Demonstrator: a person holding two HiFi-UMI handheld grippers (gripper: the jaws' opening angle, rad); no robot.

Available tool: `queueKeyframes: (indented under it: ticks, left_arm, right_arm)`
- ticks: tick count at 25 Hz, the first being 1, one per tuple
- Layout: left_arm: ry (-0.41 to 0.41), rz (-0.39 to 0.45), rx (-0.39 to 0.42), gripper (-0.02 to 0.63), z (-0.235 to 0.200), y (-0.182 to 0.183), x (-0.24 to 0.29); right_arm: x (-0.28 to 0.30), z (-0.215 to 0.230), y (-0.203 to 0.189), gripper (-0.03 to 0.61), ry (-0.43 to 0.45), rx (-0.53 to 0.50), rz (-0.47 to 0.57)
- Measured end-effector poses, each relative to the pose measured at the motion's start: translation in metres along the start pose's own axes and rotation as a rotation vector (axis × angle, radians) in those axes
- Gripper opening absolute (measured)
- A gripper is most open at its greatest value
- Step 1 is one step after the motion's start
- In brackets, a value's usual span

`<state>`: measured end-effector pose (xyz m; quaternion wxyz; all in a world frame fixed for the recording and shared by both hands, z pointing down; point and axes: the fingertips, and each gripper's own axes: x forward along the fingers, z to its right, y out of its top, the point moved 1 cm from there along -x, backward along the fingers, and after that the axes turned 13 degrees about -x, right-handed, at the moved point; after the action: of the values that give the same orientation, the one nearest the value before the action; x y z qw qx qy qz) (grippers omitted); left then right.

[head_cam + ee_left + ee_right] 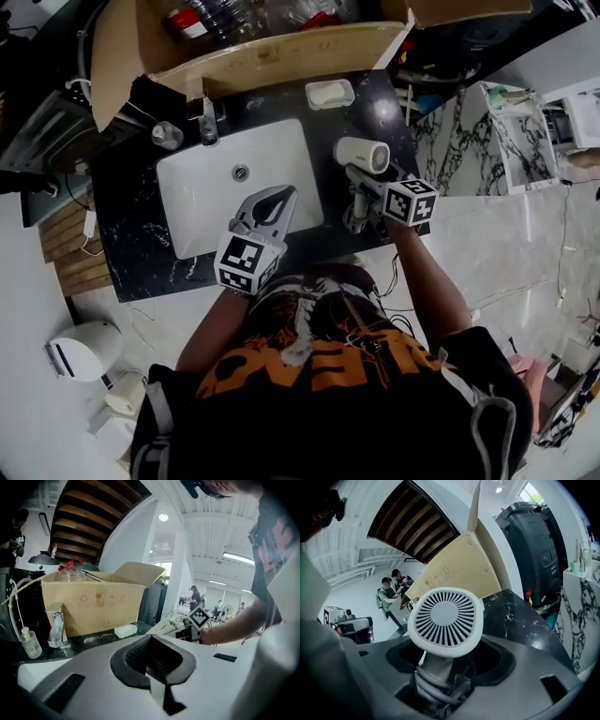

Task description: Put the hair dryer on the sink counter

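Note:
A white hair dryer hangs over the black marble counter, just right of the white basin. My right gripper is shut on its handle, which has a grey cord wrapped around it. In the right gripper view the dryer's round rear grille faces the camera and the wrapped handle sits between the jaws. I cannot tell whether the dryer touches the counter. My left gripper hovers over the basin's front, shut with nothing in it.
An open cardboard box holding bottles stands behind the counter. A faucet, a small clear bottle and a soap dish line the back edge. A marble-patterned cabinet stands to the right.

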<state>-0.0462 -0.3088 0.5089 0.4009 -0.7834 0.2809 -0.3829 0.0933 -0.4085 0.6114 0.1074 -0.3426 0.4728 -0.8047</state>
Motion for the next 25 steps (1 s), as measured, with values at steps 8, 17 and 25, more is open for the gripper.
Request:
queueKeyframes:
  ticks: [8, 17, 25]
  left_arm:
    - [-0.027, -0.028, -0.022, 0.023, 0.009, 0.002, 0.036]
    - [0.009, -0.044, -0.026, 0.023, 0.001, 0.008, 0.044]
    - [0.020, -0.051, -0.029, 0.023, -0.005, 0.012, 0.050]
  right_arm:
    - [0.014, 0.024, -0.011, 0.339, 0.037, 0.053, -0.036]
    - [0.031, 0.038, -0.002, 0.380, 0.076, -0.113, -0.087]
    - [0.031, 0.052, -0.003, 0.419, 0.031, -0.173, -0.066]
